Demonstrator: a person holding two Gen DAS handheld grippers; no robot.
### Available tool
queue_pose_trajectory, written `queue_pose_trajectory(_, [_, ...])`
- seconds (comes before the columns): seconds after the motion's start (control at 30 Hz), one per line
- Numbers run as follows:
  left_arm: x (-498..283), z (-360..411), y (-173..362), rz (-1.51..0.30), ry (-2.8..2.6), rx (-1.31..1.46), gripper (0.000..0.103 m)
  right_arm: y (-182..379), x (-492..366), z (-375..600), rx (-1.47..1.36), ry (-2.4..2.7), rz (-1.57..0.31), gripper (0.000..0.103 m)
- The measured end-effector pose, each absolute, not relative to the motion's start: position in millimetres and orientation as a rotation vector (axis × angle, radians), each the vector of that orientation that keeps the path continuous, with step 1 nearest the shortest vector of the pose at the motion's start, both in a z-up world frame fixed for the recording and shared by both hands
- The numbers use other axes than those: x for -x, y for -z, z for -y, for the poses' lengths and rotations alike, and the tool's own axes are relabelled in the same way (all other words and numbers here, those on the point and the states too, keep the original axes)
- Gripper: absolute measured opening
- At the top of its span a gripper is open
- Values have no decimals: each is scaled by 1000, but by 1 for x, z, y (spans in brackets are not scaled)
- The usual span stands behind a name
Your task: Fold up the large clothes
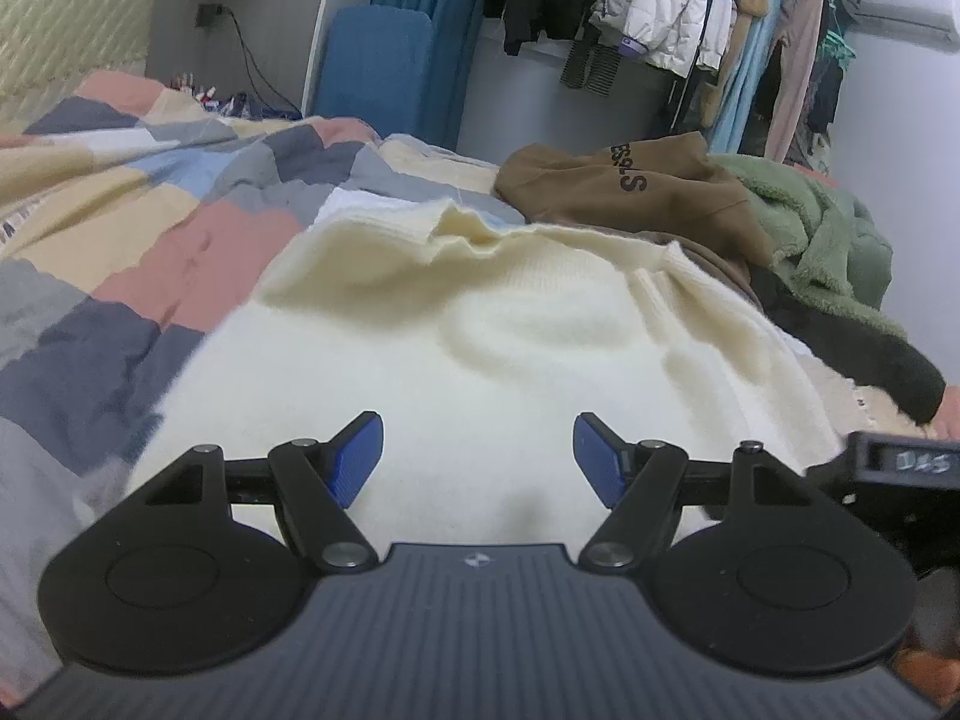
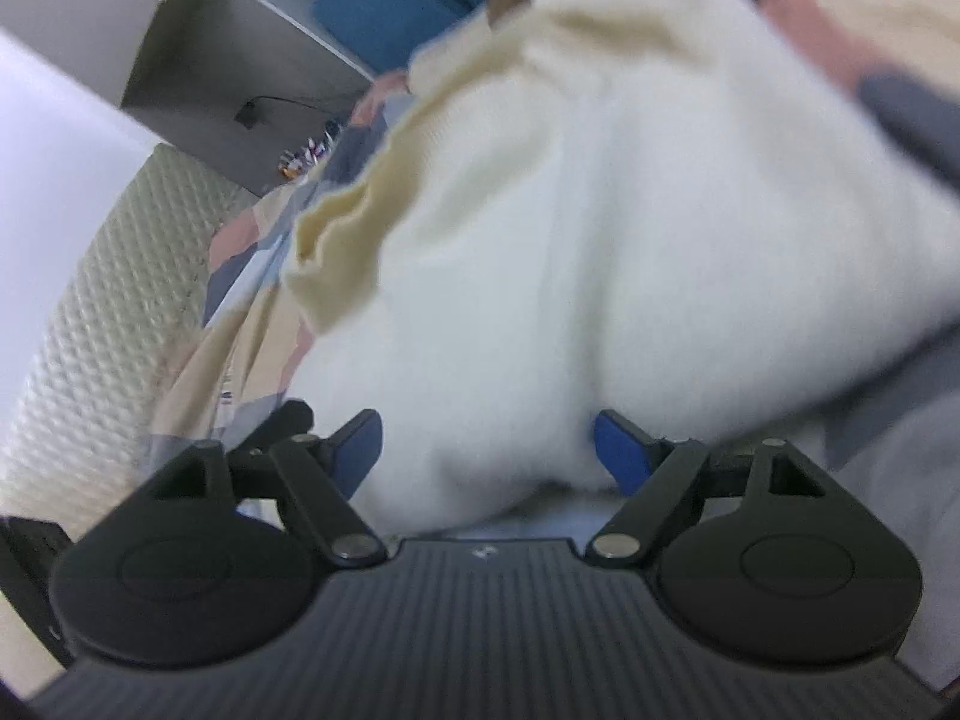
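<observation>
Both grippers, left gripper (image 1: pixel 477 459) and right gripper (image 2: pixel 486 456), gape empty over your cream sweater (image 1: pixel 510 348); it looks soft, light and floppy, so pinch the ribbed hem (image 1: pixel 456 234) at upper centre.

The cream sweater (image 2: pixel 630 228) is smeared by blur in the right wrist view, so its knit and folds cannot be read, and its near part sinks out of sight behind the right gripper (image 2: pixel 487 450). In the left wrist view the patchwork quilt (image 1: pixel 150 228) runs off the left edge. The brown hoodie (image 1: pixel 630 180) shows only part of its lettering. A dark sleeve (image 1: pixel 864 354) is partly buried under the green fleece (image 1: pixel 810 228). The hanging clothes (image 1: pixel 660 6) are cut by the top edge.
</observation>
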State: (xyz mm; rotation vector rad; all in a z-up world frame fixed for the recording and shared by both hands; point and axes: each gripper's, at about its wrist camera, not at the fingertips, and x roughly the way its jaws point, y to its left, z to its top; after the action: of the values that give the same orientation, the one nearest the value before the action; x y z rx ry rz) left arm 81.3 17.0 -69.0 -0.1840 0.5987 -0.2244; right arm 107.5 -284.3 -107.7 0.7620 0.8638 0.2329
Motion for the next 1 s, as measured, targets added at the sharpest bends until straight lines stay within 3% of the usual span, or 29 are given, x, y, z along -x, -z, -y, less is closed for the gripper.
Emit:
queue_pose_trajectory(0.33, [-90,-26,77,-706,326,384,75,137,-114,297,-1040,-206,-898,84])
queue_pose_trajectory(0.67, [-99,-32,89,-772,372,552,83,158,-112,293,-1220,-219,-1017,84])
queue_pose_trajectory(1.0, [-103,-31,96,-832,461,678,84,173,-110,303,-1366,-102,-881,85])
